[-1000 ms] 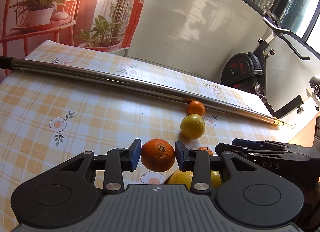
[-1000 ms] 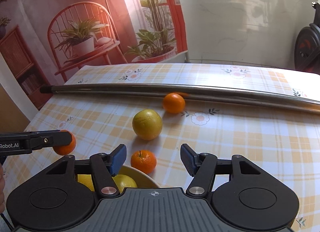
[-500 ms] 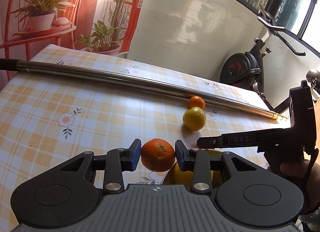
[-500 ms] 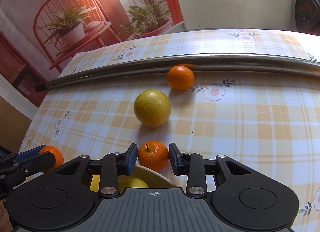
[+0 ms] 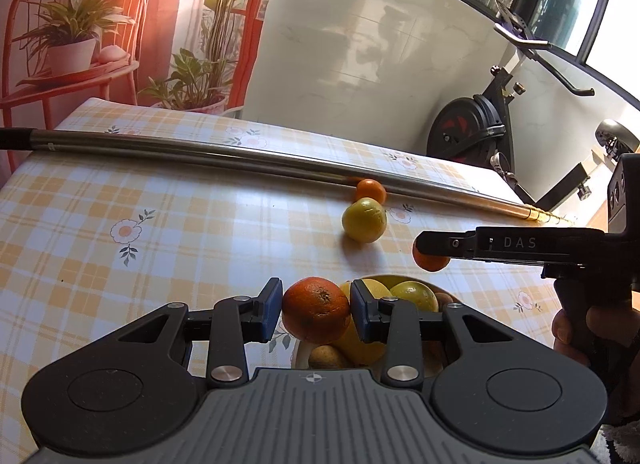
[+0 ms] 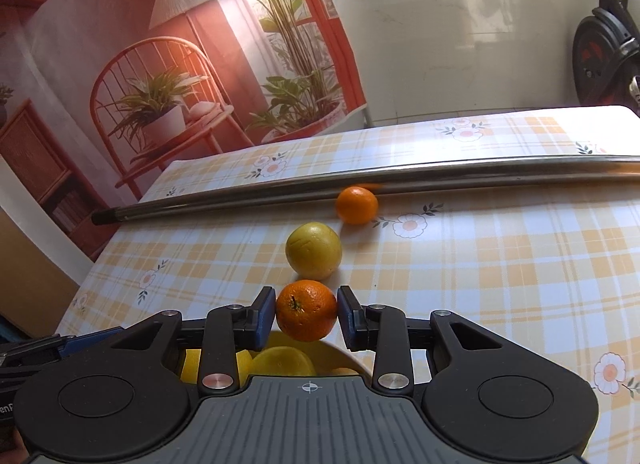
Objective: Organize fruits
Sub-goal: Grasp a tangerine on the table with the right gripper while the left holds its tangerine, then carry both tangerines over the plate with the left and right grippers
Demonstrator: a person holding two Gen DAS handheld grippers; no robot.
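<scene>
The checked bench [image 5: 168,224] carries a steel pole [image 5: 200,152], a bowl [image 5: 400,278] of fruit, a yellow fruit [image 6: 313,250] and a mandarin [image 6: 356,205]. Above the bowl, the left claw [image 5: 316,309] clamps an orange [image 5: 316,310]; the right claw [image 6: 307,314] clamps a tangerine [image 6: 306,310].

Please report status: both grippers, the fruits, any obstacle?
Left gripper shut on big orange; right gripper shut on small orange, both above bowl. Nothing blocking.
</scene>
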